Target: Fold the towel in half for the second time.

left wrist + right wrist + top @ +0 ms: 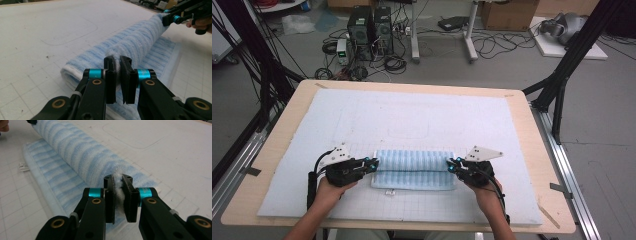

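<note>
You have a blue and white striped towel (414, 170) lying on the pale mat (412, 115) that covers the wooden table (287, 115), on the near side and about in the middle from left to right. Your left gripper (373, 164) pinches the left end of the towel, and your right gripper (452, 165) pinches the right end. In the left gripper view, the left gripper (118, 65) has its two black jaws squeezed close together with a bit of fluffy towel (140, 42) cloth caught between them. In the right gripper view, the right gripper (118, 183) does the same, with white fluff showing between its narrow jaws. The part of the towel (82, 152) that you hold is lifted up into a soft hump like a roll. It runs straight from one gripper to the other. The rest of the towel lies flat on the mat, on the near side of that hump. A small white tag (23, 166) sticks out from the near edge of the flat part. Your left hand (324, 192) and your right hand (489, 196) come in from the near edge of the table.
</note>
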A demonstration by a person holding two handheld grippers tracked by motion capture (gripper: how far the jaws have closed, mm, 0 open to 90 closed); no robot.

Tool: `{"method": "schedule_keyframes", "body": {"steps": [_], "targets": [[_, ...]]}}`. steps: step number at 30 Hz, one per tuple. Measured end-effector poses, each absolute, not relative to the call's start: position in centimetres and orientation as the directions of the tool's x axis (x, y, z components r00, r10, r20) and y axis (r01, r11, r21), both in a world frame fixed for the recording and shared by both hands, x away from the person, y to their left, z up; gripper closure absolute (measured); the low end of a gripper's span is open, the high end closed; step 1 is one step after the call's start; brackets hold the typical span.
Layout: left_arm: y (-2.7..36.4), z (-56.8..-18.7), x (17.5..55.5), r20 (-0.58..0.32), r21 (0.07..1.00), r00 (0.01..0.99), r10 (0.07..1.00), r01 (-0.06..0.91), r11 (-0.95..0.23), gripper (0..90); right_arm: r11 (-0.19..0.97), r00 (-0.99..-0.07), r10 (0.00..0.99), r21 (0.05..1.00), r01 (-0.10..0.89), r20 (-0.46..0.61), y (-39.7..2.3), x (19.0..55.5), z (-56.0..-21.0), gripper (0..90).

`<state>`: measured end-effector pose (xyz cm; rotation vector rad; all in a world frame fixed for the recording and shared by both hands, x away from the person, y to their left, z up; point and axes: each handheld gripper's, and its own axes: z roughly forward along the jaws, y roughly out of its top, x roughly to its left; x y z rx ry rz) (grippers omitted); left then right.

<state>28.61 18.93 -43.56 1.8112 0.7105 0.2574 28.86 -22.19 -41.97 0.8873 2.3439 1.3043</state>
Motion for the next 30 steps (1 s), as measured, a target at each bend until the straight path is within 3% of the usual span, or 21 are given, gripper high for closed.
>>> {"method": "schedule_keyframes", "body": {"steps": [20, 22, 25, 30], "targets": [[19.3, -44.6, 27.6, -0.183, 0.899, 0.793, 0.581, 0.374, -0.227, 81.5, 0.417, -0.772, 0.635, 0.825, 0.381, 0.035, -22.3, 27.6, -42.8, 80.9], [19.4, -44.5, 27.7, -0.192, 0.897, 0.788, 0.585, 0.382, -0.22, 78.1, 0.418, -0.772, 0.634, 0.823, 0.385, 0.039, -22.3, 27.6, -42.8, 80.0], [19.6, -44.3, 27.9, -0.224, 0.893, 0.77, 0.598, 0.408, -0.191, 65.7, 0.418, -0.771, 0.635, 0.821, 0.39, 0.043, -22.3, 27.5, -42.8, 77.1], [20.3, -42.9, 28.3, -0.241, 0.914, 0.749, 0.617, 0.389, -0.115, 60.7, 0.386, -0.769, 0.636, 0.84, 0.38, 0.055, -22.9, 27.1, -42.0, 67.4]]}}
